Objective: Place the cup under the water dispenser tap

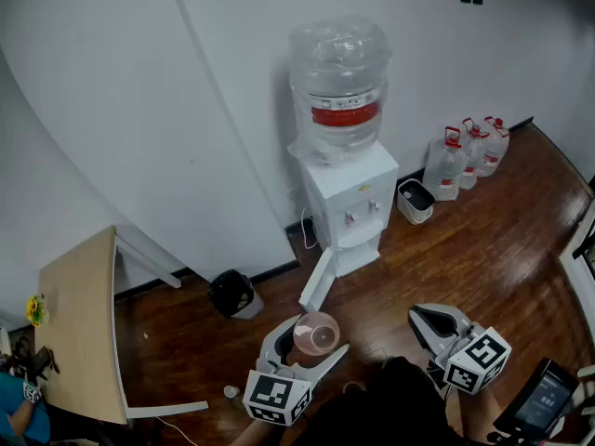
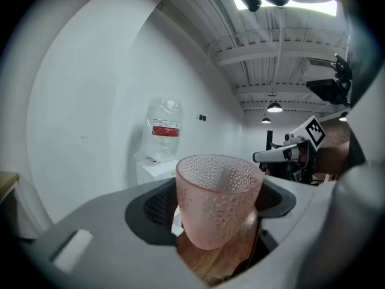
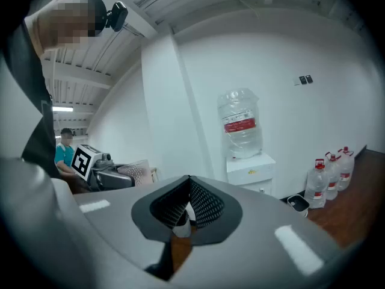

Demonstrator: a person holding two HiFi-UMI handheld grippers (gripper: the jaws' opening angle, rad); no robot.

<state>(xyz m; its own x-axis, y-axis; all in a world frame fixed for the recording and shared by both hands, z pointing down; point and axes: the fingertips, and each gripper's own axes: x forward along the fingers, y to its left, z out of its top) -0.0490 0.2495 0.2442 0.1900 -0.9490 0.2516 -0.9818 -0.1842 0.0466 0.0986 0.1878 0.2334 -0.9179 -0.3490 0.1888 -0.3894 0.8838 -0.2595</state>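
Dim, even indoor light with a bluish cast. Ceiling lamp (image 2: 289,6) blows out to glare. Soft shadow on wall (image 1: 279,128) beside dispenser (image 1: 346,203). Gripper views fisheye, corners black, close foreground soft.

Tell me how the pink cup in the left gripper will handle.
The cup looks empty and thin-walled, so it is probably light. Its dimpled surface should give the left gripper some bite, but the walls taper downward, so it might slip upward if squeezed hard. It looks rigid and translucent, maybe glass: treat it as breakable.
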